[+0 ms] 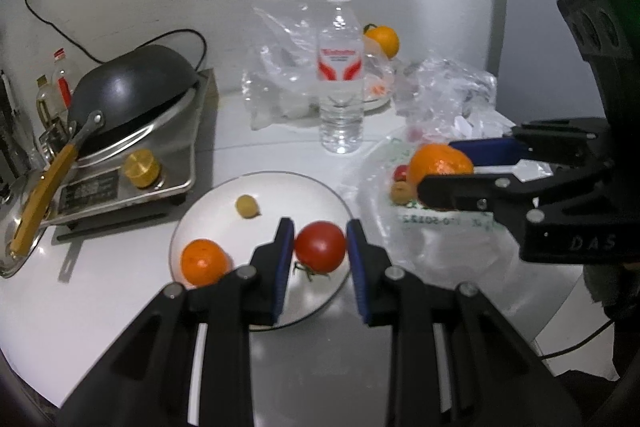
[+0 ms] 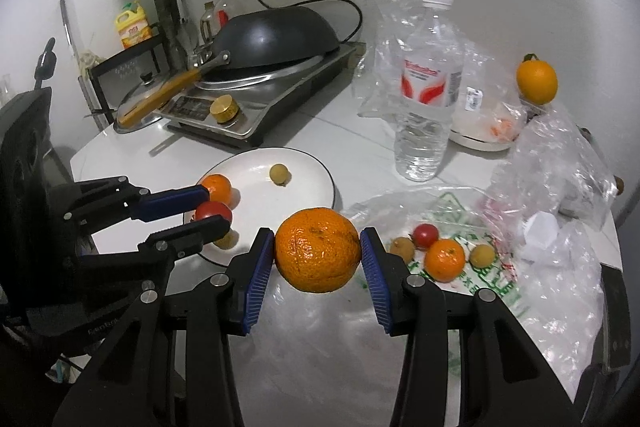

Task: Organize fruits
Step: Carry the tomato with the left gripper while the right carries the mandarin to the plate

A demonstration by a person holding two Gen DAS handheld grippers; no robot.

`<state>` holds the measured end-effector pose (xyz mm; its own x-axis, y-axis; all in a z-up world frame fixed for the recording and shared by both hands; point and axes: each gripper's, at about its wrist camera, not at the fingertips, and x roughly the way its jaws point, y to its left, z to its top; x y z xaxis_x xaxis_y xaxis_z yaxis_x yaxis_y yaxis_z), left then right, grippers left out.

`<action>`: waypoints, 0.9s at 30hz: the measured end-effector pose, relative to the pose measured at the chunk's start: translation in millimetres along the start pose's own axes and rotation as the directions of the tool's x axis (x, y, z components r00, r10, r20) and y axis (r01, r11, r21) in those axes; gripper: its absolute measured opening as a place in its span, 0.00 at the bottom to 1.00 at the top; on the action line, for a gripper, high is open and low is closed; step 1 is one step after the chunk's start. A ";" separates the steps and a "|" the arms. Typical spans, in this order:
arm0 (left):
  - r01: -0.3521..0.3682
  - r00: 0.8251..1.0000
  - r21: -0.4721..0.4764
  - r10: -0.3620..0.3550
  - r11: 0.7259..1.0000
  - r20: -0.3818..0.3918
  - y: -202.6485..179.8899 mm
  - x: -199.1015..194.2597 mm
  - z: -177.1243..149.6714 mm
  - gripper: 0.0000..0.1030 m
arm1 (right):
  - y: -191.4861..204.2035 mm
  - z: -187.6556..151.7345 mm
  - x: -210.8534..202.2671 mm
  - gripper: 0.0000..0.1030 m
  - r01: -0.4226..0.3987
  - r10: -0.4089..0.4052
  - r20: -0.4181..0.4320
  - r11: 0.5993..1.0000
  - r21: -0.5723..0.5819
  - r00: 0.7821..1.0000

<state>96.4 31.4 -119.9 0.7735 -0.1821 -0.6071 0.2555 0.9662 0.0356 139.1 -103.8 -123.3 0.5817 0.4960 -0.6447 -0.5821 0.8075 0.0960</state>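
My left gripper point(image 1: 320, 245) is shut on a red tomato point(image 1: 320, 246) over the near right part of a white plate point(image 1: 280, 199). A small orange point(image 1: 204, 261) and a longan point(image 1: 247, 206) lie on that plate. My right gripper point(image 2: 318, 247) is shut on a large orange point(image 2: 318, 249), held off the table just right of the plate point(image 2: 272, 203). In the right wrist view the left gripper point(image 2: 218, 215) shows at the left with the tomato point(image 2: 214, 211). Beside the large orange, a cherry tomato point(image 2: 425, 235), a small orange point(image 2: 445, 259) and longans point(image 2: 482, 255) lie on a flat plastic bag point(image 2: 500, 291).
A water bottle point(image 2: 428, 87) stands behind the plate. At back left, a black wok point(image 2: 272, 39) sits on a steel stove point(image 2: 256, 115). Crumpled clear bags point(image 2: 560, 167) fill the right side. Another orange point(image 2: 537, 81) sits above a small dish at the back right.
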 end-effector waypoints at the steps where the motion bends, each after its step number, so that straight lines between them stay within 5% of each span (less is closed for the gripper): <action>1: -0.009 1.000 0.005 0.009 1.000 0.004 2.7 -0.3 -0.4 0.27 | 1.7 1.8 2.5 0.46 -0.002 0.002 -0.002 1.000 -0.002 1.000; 27: -0.071 0.997 -0.029 0.071 0.997 0.008 78.8 37.5 -3.4 0.27 | 28.9 26.0 70.1 0.46 -0.026 0.023 -0.078 0.999 -0.043 0.997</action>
<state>143.6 101.4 -142.5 0.7946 -0.1142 -0.5963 0.1831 0.9815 0.0560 177.8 -37.4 -146.0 0.5220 0.4876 -0.6998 -0.6209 0.7798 0.0802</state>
